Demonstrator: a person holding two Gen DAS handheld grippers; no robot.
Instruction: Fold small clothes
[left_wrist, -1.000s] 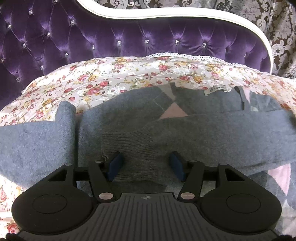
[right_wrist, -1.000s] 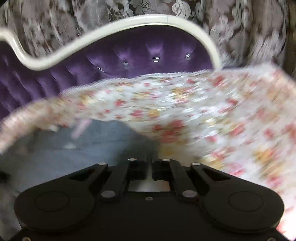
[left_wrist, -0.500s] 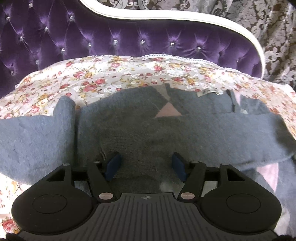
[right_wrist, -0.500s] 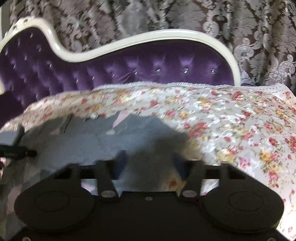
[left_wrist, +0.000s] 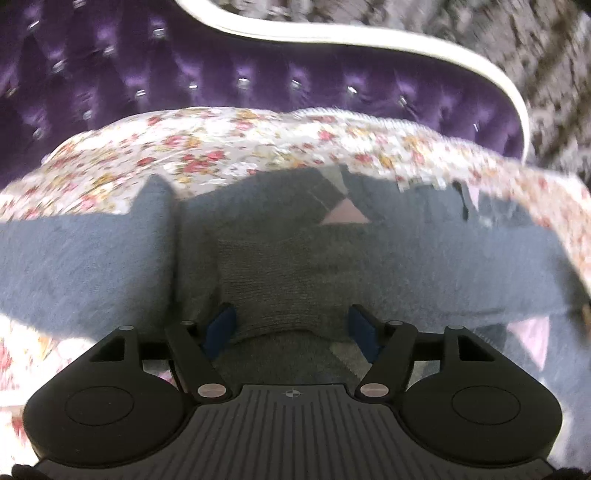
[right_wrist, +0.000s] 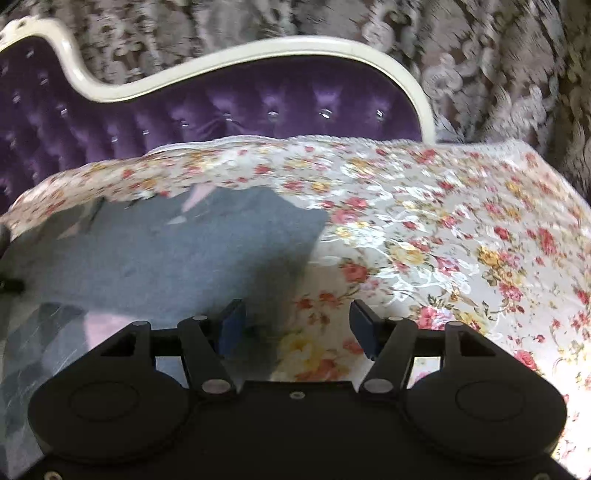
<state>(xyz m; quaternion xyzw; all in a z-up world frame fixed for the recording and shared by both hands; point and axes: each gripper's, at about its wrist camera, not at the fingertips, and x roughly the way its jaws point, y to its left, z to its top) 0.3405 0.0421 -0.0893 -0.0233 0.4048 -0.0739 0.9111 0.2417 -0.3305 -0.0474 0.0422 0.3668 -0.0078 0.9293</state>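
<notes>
Both tools wide apart, empty: left tool (left_wrist: 291, 326) over grey sweater (left_wrist: 369, 266), right tool (right_wrist: 295, 325) at its edge.

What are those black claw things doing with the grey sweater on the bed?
A person is folding a grey sweater on a flowery bedspread. One sleeve already lies folded across its front. The left hand-held gripper has just been opening over that sleeve's cuff, and the right hand-held gripper is open beside the sweater, gripping nothing.

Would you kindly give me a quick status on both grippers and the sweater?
Left gripper open, jaws just widened, over the ribbed cuff, not pinching. Right gripper open, empty, at the grey sweater edge. Sleeve folded across body. Floral bedspread unobstructed.
</notes>
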